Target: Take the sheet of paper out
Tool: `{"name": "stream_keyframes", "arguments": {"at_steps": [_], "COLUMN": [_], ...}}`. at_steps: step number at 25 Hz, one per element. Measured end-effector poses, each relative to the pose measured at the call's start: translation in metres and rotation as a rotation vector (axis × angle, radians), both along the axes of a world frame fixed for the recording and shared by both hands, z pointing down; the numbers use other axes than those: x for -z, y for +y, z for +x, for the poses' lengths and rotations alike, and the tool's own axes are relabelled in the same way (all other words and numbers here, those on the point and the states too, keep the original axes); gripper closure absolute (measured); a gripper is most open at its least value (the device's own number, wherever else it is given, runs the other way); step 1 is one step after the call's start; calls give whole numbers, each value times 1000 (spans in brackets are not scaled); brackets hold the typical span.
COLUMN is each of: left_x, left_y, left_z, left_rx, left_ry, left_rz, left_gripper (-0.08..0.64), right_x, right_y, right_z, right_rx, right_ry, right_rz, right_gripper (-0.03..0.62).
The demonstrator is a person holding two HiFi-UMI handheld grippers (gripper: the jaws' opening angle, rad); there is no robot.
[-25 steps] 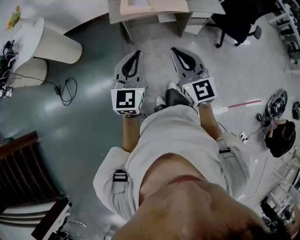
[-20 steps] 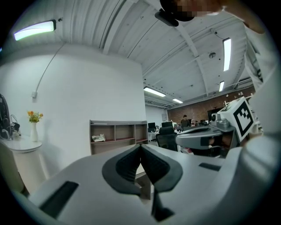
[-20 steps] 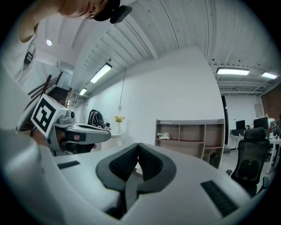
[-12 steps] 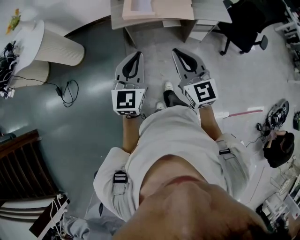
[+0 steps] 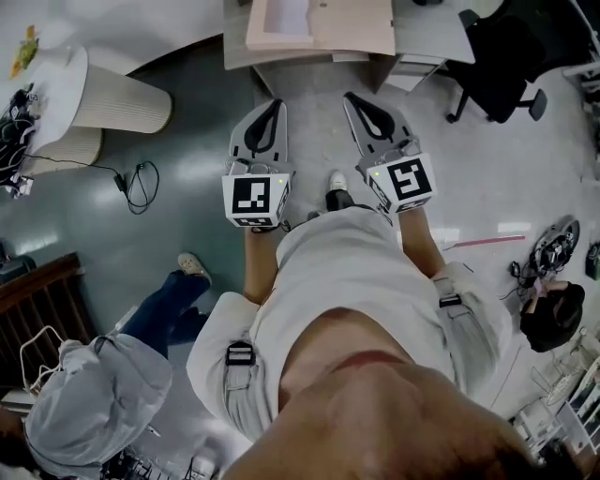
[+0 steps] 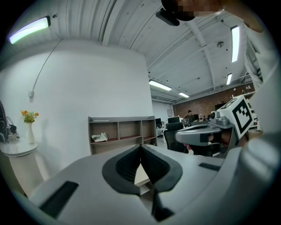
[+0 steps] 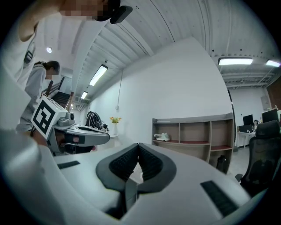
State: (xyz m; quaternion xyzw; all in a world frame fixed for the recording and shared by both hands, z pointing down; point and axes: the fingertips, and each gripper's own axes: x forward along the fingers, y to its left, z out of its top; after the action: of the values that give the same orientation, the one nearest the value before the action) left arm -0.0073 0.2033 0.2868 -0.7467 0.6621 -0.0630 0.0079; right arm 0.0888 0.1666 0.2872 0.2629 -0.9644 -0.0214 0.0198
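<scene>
Grey-hooded person (image 5: 94, 398) entered lower-left | left hand-held gripper (image 5: 273, 105), right hand-held gripper (image 5: 356, 99): ribbed black pads (image 6: 126, 165) meeting (nothing held)

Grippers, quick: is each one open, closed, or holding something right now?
Left gripper: closed, holding nothing.
Right gripper: closed, holding nothing.

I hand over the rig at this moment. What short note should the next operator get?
Left gripper: jaws together, empty.
Right gripper: jaws together, empty.
Both are held side by side over the floor, pointing at the shelf unit ahead.
A pale rectangle lies on the furniture in front; it may be the sheet, I cannot confirm.
Done: nothing yet.
Left: go closer, find the paper, take it out.
</scene>
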Motion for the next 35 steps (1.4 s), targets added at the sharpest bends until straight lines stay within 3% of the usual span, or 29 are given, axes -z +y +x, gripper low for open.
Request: {"name": "stream_keyframes", "arguments": {"at_steps": [18,35], "left_x": [0,-6], "left_y": [-64,-147], "left_z": [-2,-68], "left_rx": [37,-15], "left_ry": [-9,10], "left_rz": [-9,-9], "left_gripper": [539,538], "right_x": [-1,-3], "right_y": [-65,-144], "right_z": [-5,-68], "right_rx": [38,-24], "right_ry": [-12,9], "right_rz": [-17,-14], "right_gripper": [572,572]}}
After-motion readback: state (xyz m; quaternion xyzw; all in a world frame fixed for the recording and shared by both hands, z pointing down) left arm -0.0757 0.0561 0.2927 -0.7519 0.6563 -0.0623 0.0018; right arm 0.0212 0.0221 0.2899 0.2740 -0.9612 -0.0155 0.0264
